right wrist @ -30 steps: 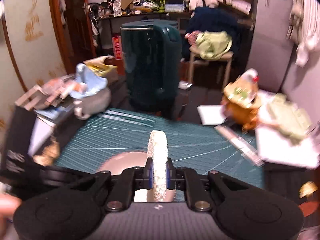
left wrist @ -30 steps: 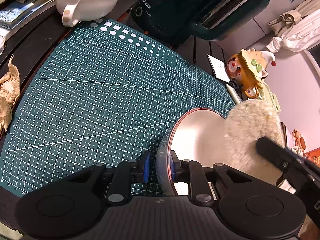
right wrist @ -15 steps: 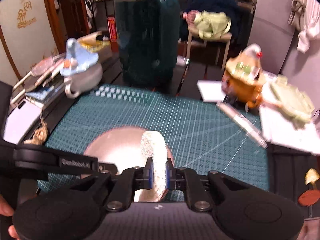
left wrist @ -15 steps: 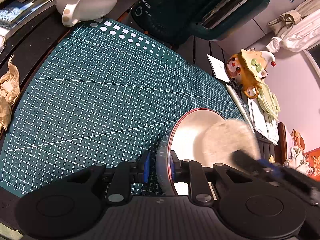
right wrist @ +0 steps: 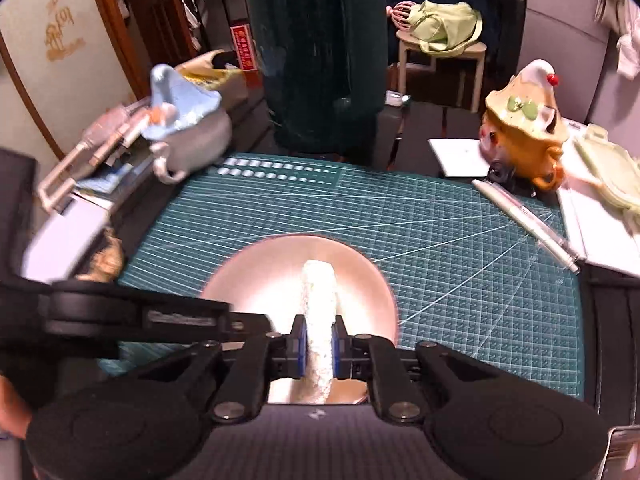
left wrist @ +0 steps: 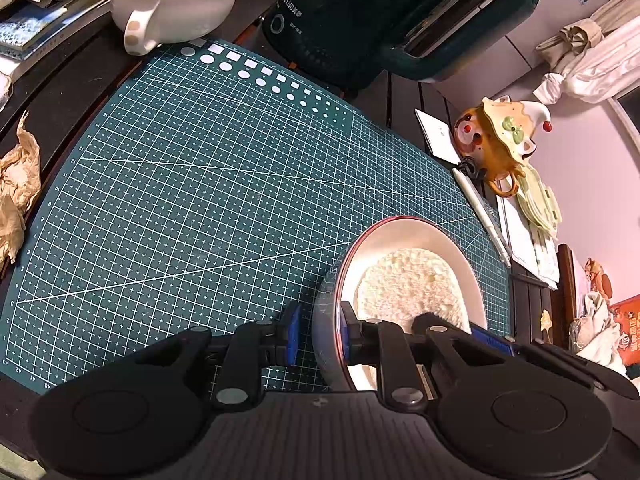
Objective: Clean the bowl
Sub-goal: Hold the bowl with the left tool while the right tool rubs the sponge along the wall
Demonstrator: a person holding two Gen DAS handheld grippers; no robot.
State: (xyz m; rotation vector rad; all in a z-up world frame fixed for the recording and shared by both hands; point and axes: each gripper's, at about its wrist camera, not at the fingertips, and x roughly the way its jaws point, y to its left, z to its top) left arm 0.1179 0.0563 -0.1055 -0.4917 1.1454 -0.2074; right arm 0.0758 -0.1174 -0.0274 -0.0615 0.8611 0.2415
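A white bowl (left wrist: 460, 252) with a red rim sits on the green cutting mat (left wrist: 200, 200); it also shows in the right wrist view (right wrist: 248, 280). My left gripper (left wrist: 320, 334) is shut on the bowl's near wall, one finger outside and one inside. My right gripper (right wrist: 319, 346) is shut on a round white sponge (right wrist: 318, 292), held on edge inside the bowl. In the left wrist view the sponge (left wrist: 408, 284) lies against the bowl's inner surface.
A dark green appliance (left wrist: 380, 12) and a white teapot (left wrist: 176, 4) stand behind the mat. An orange ceramic figure (left wrist: 500, 140), a pen (left wrist: 480, 212) and papers lie to the right. Crumpled paper (left wrist: 16, 196) lies at the left edge.
My right gripper has lowered the sponge from above the bowl's right rim down into the bowl. My left gripper and the bowl have stayed put.
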